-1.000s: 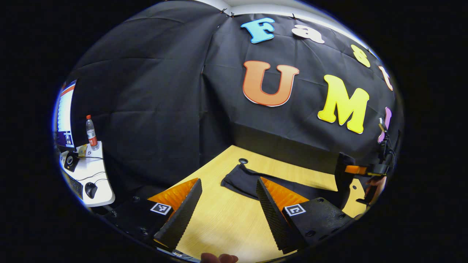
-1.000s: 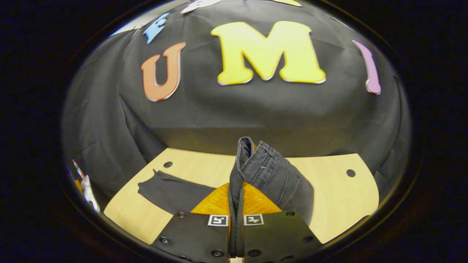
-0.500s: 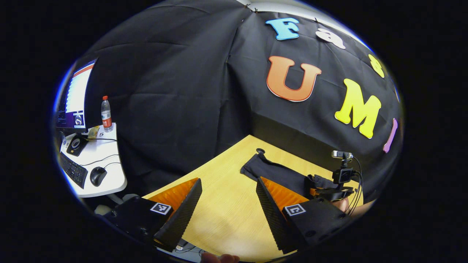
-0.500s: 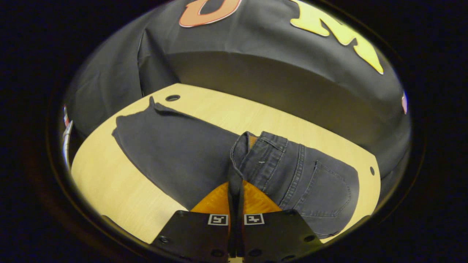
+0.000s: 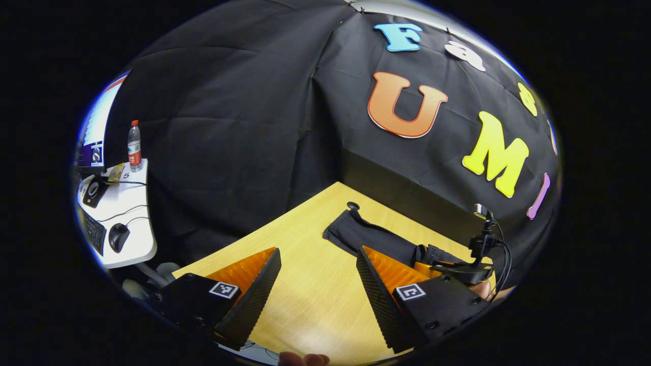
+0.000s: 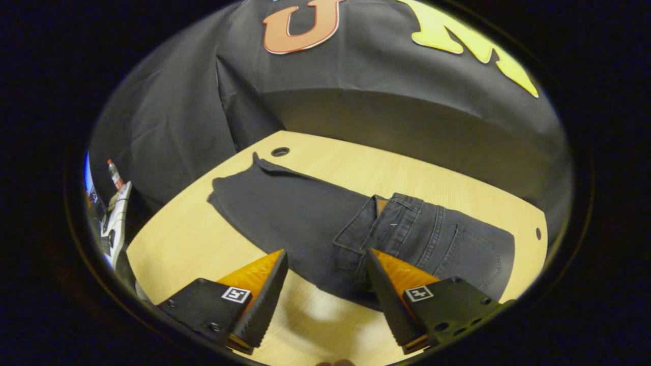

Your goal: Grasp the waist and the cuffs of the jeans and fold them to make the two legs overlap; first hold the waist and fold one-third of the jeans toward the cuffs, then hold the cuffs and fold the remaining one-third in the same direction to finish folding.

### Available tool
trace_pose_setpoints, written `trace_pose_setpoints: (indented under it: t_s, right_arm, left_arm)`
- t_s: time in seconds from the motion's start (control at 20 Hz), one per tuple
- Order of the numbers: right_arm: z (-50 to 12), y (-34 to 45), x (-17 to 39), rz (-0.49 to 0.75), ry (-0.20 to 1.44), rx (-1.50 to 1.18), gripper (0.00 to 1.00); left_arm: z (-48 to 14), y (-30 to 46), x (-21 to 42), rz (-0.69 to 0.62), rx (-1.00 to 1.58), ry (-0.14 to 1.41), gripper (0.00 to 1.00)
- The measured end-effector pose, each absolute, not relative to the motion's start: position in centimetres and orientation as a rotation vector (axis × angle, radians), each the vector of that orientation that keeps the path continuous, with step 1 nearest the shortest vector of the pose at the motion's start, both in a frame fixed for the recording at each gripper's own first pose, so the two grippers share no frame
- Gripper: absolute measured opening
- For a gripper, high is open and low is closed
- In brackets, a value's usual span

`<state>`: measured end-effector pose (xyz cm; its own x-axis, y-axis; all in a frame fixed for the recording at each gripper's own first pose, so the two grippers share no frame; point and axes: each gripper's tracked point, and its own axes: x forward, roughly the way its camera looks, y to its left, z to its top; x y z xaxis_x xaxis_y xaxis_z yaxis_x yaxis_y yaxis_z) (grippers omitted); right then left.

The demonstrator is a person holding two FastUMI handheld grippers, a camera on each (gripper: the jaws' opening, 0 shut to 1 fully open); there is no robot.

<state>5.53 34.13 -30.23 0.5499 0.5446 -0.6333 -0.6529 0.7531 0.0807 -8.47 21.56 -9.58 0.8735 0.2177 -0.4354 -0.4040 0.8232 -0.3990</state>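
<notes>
Dark grey jeans point(image 6: 285, 213) lie on the wooden table point(image 6: 183, 244), legs stacked. The waist point(image 6: 394, 226) is folded over onto the legs, and the cuffs point(image 6: 239, 185) point toward the far left corner. My right gripper point(image 6: 325, 252) hovers open just in front of the folded waist, with nothing between its fingers. My left gripper point(image 5: 318, 252) is open over bare table, a short way from the cuff end of the jeans point(image 5: 363, 235). In the left gripper view the right gripper point(image 5: 457, 269) and the hand holding it sit at the right, by the jeans.
A white side desk point(image 5: 129, 223) at the far left carries a bottle point(image 5: 134, 145), a mouse point(image 5: 118, 237), a keyboard and a monitor. The table has a cable hole point(image 6: 280, 151) near the cuffs and another point(image 6: 538, 233) at the right edge. Black cloth walls stand close behind.
My right gripper has opened and let go of the waist, which now rests on the legs; it has drawn back a little. The left gripper has hardly moved.
</notes>
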Motion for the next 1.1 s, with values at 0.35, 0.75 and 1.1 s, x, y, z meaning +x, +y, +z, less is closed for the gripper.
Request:
trace_pose_setpoints:
  t_s: [0.35,0.75,1.1]
  right_arm:
    - [-19.7,27.4,1.5,0.754,0.555,-0.138,0.94]
    - [-12.1,12.4,1.4,0.558,0.500,-0.120,0.94]
    - [-12.4,3.5,1.7,0.373,0.534,-0.112,0.94]
  left_arm:
    - [-10.5,19.9,-4.1,0.272,-0.640,0.395,0.96]
    - [-16.4,17.0,4.8,0.220,-1.235,0.435,0.96]
    - [-22.4,18.2,12.6,0.228,-1.534,0.466,0.96]
